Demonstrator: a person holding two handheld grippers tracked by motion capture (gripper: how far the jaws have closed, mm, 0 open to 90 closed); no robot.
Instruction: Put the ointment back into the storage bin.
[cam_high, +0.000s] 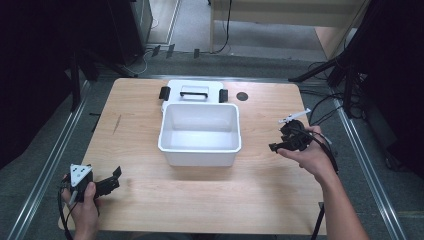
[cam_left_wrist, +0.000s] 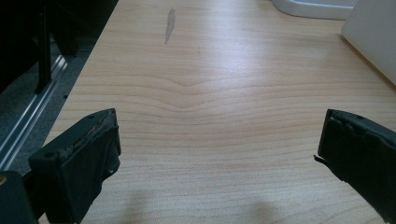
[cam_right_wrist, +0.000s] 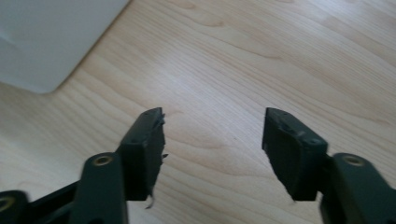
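In the centre of the high view stands a white plastic bin (cam_high: 200, 134) on the wooden table (cam_high: 150, 200); its long axis runs left to right across the frame, and its inside looks empty. Directly behind it, toward the top of the frame, lies its white lid (cam_high: 194, 91) with a black handle (cam_high: 194, 93) and black clips at both ends; the lid is just beside the bin or touching its far rim, I cannot tell which. The right claw (cam_high: 278, 144) is at the right of the frame, near the bin's right wall, with its jaws pointing toward it. The left claw (cam_high: 117, 177) is at the lower left corner of the table, well apart from the bin, which lies to the upper right of it. In the gripper views both claws have their jaws wide apart and hold nothing, with only bare table between them. I judge that the right hand is the nearer one for any move to the bin or lid.
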